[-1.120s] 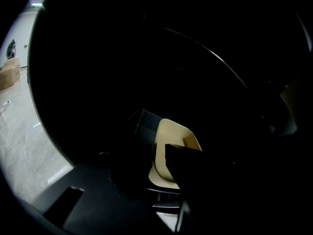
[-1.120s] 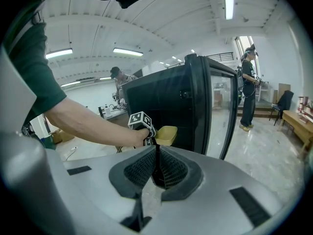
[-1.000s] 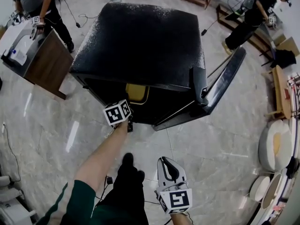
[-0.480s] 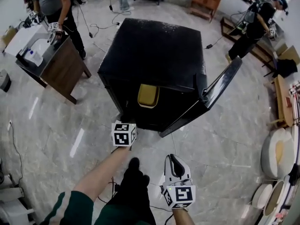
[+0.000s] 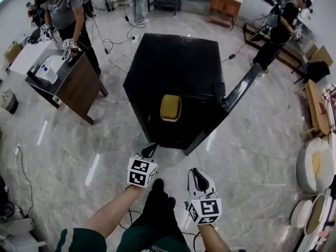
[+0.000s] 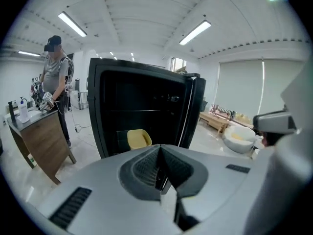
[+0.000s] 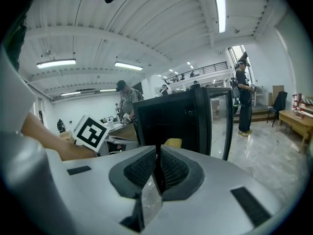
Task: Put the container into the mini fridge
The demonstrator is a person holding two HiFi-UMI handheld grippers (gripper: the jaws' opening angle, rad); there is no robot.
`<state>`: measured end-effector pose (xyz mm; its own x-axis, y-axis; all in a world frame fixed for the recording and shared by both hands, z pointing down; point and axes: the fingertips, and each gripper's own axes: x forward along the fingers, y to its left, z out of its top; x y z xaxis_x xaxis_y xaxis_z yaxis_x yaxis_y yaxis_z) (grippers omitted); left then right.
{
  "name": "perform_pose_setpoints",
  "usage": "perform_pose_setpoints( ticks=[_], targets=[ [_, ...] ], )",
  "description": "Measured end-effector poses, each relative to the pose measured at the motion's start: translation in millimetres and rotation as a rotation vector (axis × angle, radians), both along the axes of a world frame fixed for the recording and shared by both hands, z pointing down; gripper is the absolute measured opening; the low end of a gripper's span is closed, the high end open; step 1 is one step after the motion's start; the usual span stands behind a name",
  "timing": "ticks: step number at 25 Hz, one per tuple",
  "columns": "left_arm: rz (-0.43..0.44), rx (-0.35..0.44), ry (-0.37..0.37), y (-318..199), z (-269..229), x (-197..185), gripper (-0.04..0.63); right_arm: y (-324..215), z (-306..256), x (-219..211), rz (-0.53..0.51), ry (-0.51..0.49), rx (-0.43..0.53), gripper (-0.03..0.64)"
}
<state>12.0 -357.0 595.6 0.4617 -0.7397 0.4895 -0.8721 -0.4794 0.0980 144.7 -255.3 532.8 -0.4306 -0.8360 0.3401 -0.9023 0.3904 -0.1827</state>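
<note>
The black mini fridge [image 5: 176,72] stands on the marble floor with its door [image 5: 231,106] swung open to the right. A yellow container [image 5: 170,107] rests inside on a shelf; it also shows in the left gripper view [image 6: 139,139] and the right gripper view [image 7: 172,142]. My left gripper [image 5: 149,149] hangs in front of the opening, well clear of it, shut on nothing [image 6: 159,153]. My right gripper [image 5: 193,173] is lower and to the right, jaws also shut and empty [image 7: 158,153].
A wooden desk [image 5: 68,83] with a person at it stands to the left. Another person [image 5: 278,25] stands at the back right. White round pieces [image 5: 315,164] lie along the right edge. Cables [image 5: 113,46] trail on the floor behind the fridge.
My left gripper has drawn back from the fridge opening towards me. The container stays inside. The whole view has backed away from the fridge.
</note>
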Motion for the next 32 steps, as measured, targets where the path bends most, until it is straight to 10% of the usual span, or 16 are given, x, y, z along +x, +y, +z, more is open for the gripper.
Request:
perform_pose_setpoints(
  ticks=[32],
  targets=[
    [0.021,0.117,0.082,167.4,-93.9,-19.2,0.012,69.1,-50.6,-22.9,-0.112,0.005,0.101,0.035]
  ],
)
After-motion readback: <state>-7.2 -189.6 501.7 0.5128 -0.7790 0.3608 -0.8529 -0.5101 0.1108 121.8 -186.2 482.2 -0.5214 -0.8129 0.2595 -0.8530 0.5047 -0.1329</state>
